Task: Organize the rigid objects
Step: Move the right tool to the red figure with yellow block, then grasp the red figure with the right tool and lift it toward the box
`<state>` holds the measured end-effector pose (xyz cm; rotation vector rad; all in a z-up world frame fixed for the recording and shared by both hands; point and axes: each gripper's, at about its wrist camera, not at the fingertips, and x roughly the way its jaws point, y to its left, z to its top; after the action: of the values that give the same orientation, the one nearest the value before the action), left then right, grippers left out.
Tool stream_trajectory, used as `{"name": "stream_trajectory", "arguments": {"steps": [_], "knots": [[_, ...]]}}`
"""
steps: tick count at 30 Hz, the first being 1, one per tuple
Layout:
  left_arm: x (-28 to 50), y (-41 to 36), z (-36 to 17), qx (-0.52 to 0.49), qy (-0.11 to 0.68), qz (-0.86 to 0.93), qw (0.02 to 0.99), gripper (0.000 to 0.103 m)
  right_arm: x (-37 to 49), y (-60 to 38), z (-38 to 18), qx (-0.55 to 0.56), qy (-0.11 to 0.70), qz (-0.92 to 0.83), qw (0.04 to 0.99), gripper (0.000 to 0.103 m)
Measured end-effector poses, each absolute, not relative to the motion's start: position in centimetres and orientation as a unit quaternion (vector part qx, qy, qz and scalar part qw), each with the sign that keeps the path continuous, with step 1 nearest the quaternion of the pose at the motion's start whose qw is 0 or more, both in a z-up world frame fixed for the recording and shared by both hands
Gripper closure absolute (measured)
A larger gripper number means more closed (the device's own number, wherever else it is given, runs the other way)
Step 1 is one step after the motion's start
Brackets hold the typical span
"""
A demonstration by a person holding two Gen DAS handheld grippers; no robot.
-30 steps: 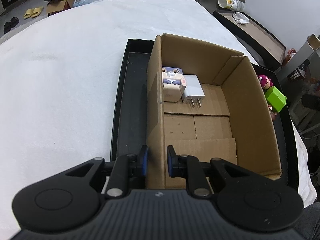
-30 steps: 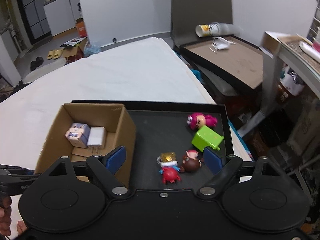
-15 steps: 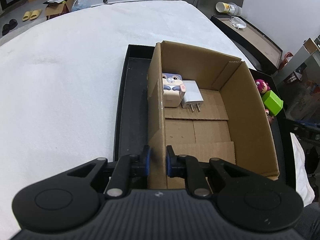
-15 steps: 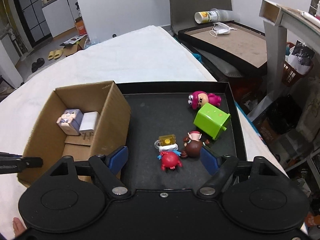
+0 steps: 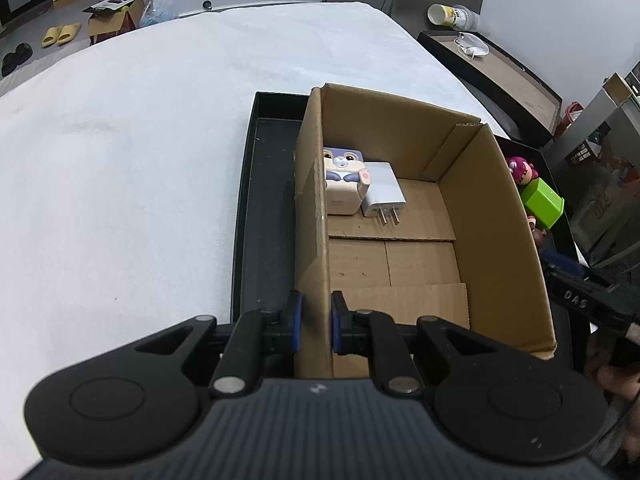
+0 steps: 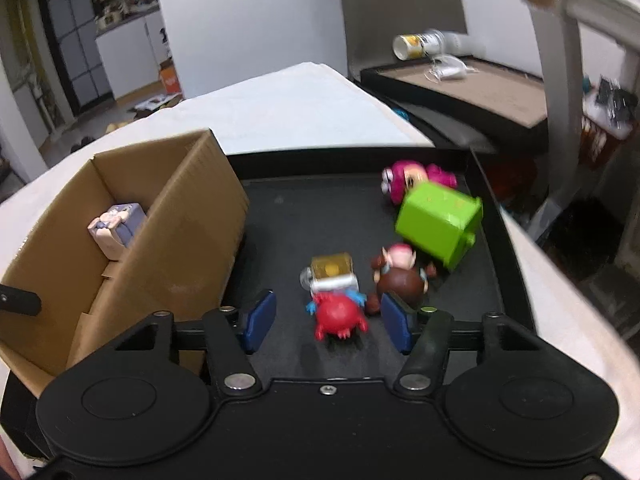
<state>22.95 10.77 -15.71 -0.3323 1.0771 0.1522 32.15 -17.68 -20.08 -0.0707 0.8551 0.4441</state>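
Observation:
My left gripper (image 5: 315, 322) is shut on the left wall of the cardboard box (image 5: 312, 216), which stands in a black tray (image 5: 260, 208). Inside the box lie a bunny cube toy (image 5: 343, 184) and a white charger (image 5: 383, 194). In the right wrist view my right gripper (image 6: 327, 322) hangs low over the tray (image 6: 288, 216), its jaws closing. A red crab figure (image 6: 338, 312) with a yellow-topped piece (image 6: 331, 268) sits between its blue pads, which are not touching it. A brown figure (image 6: 400, 276), a green block (image 6: 440, 222) and a pink figure (image 6: 404, 180) lie beyond.
The tray rests on a white cloth-covered surface (image 5: 120, 152). To the right stand a second tray with a cardboard base (image 6: 472, 84), a tipped cup (image 6: 416, 46) and a grey post (image 6: 560, 92). Shoes and a box (image 5: 112, 20) lie on the far floor.
My right gripper has come down close over the tray, and its jaws have narrowed around the red crab figure. The left gripper holds the same grip on the box wall.

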Motion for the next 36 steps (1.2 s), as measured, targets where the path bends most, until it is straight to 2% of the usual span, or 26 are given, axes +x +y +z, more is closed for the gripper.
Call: {"name": "stream_trajectory", "arguments": {"steps": [26,28,36], "knots": [[23.1,10.6,-16.0,-0.157,0.514,0.077,0.84,0.09,32.6,-15.6,-22.7,-0.092,0.377,0.214,0.897,0.052],[23.1,10.6,-16.0,-0.156,0.513,0.076,0.84,0.09,32.9,-15.6,-23.0,-0.091,0.384,0.21,0.894,0.072],[23.1,10.8,-16.0,-0.162,0.513,0.078,0.839,0.09,32.9,-16.2,-21.8,-0.071,0.397,0.2,0.893,0.072]]}}
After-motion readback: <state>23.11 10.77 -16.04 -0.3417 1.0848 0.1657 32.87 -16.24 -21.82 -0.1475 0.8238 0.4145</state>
